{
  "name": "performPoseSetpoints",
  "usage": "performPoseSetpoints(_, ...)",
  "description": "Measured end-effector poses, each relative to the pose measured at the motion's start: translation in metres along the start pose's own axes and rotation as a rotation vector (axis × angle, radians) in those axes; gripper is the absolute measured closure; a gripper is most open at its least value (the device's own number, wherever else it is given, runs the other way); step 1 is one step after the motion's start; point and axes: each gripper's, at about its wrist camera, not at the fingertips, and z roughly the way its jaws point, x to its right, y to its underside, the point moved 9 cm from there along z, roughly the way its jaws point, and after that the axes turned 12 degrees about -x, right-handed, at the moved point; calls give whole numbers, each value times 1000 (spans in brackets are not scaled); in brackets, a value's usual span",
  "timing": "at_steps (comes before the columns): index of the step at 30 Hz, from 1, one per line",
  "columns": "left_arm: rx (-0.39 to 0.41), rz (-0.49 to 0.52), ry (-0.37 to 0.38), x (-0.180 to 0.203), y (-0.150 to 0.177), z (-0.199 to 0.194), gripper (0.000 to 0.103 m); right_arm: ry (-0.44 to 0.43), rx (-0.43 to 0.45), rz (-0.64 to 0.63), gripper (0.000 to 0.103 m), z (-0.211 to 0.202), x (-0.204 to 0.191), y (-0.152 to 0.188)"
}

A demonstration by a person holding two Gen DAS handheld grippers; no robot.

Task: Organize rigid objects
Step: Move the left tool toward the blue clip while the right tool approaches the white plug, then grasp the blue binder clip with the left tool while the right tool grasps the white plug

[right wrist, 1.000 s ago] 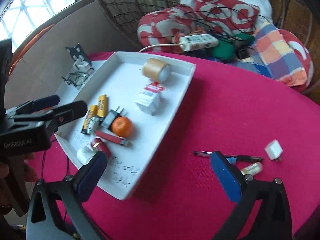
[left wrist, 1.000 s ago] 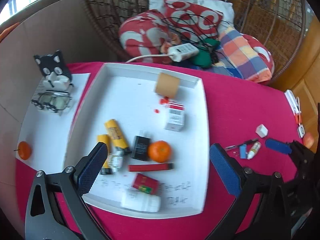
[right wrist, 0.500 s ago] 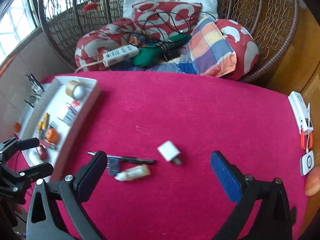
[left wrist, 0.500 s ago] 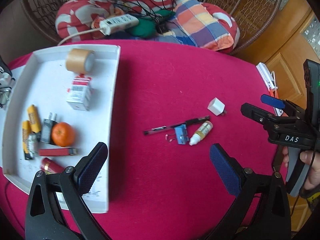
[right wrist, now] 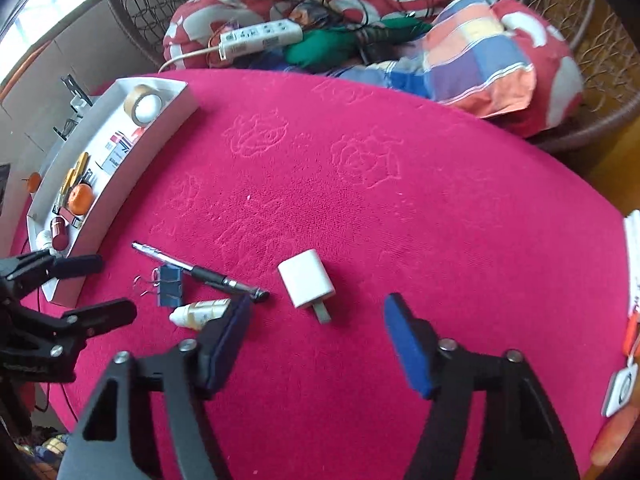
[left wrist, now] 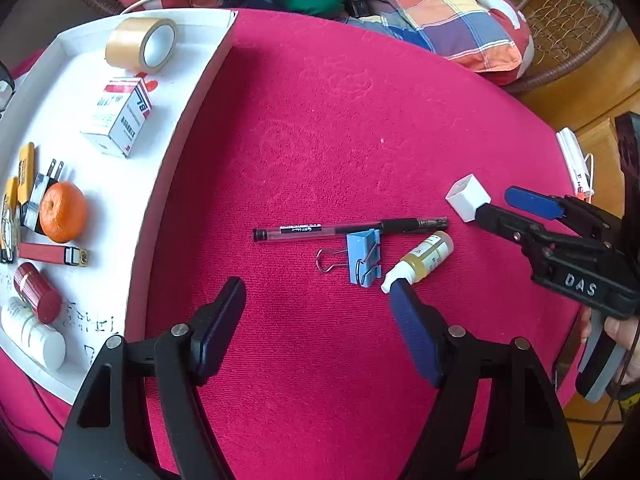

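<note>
Step in hand: approach to loose items. Your left gripper (left wrist: 318,300) and right gripper (right wrist: 316,322), fingers closing on nothing. Pen (left wrist: 352,227), clip (left wrist: 362,256), dropper bottle (left wrist: 424,258) at left's twelve o'clock; charger (right wrist: 306,284) at right's. Next: descend, grip, carry to tray (left wrist: 176,152) at nine.

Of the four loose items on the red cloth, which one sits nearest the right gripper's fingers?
The white charger cube, prongs toward the right gripper; pen, clip and bottle lie leftward.

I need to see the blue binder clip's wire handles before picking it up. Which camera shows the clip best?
The left wrist view: the blue binder clip lies near the picture's middle, large and unblocked, wire handles plainly visible, touching the black pen. In the right wrist view it is small, far off toward the left edge.
</note>
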Motion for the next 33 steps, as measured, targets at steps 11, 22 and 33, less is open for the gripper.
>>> performPoseSetpoints(11, -8, -27, -41, 7, -11, 19, 33, -33, -48, -67, 56, 23, -16, -9)
performPoseSetpoints(22, -19, -1, -96, 23, -26, 33, 58, -7, -42, -100, 67, 25, -12, -6)
performPoseSetpoints(33, 4, 13, -44, 13, -19, 24, 68, -66, 9, -29, 75, -1, 4, 0)
